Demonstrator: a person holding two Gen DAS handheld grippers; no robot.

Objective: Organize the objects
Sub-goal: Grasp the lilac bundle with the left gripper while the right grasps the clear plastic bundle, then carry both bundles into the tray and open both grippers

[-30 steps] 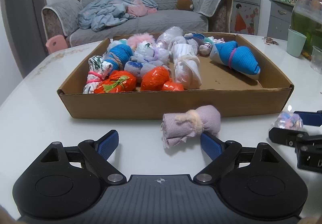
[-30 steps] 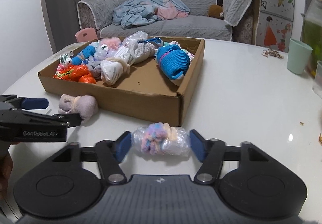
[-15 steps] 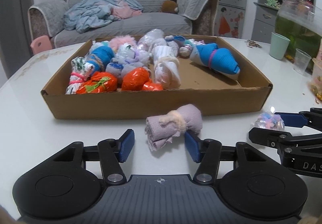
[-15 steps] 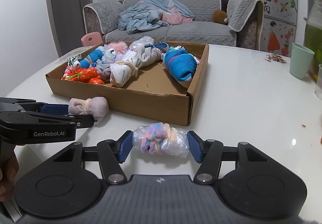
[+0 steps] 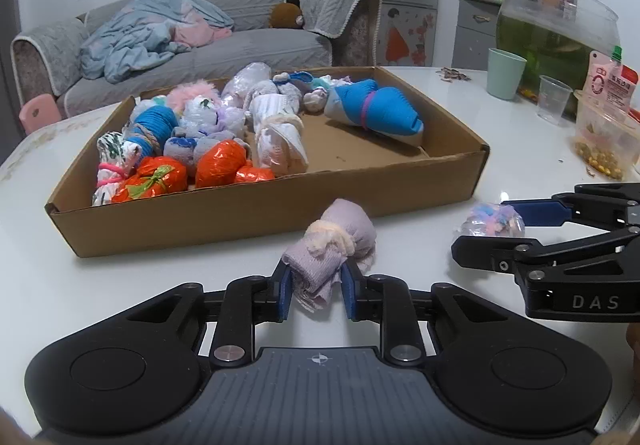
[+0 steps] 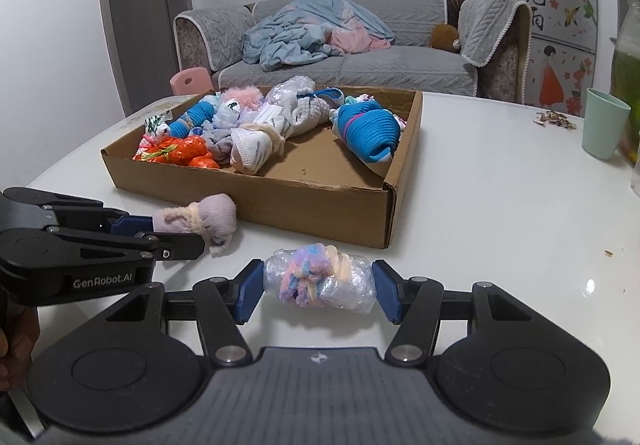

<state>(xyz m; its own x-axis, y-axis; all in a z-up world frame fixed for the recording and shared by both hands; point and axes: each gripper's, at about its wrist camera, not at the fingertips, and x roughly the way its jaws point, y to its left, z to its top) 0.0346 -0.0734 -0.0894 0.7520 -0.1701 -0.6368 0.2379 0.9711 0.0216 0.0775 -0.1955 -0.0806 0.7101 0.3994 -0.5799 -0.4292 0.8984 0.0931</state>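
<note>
The left gripper [image 5: 316,291] pinches a lilac sock roll [image 5: 334,245], hiding its near end. The right gripper [image 6: 318,293] clamps a plastic-wrapped bundle [image 6: 320,281]; contents unclear.

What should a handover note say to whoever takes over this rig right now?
Left gripper: shut on the lilac sock roll, on the table before the cardboard box.
Right gripper: shut on the plastic-wrapped pastel bundle, also outside the box.
Done: many bundles already lie in the box.
Left: lift both bundles into the box's bare right part.
</note>
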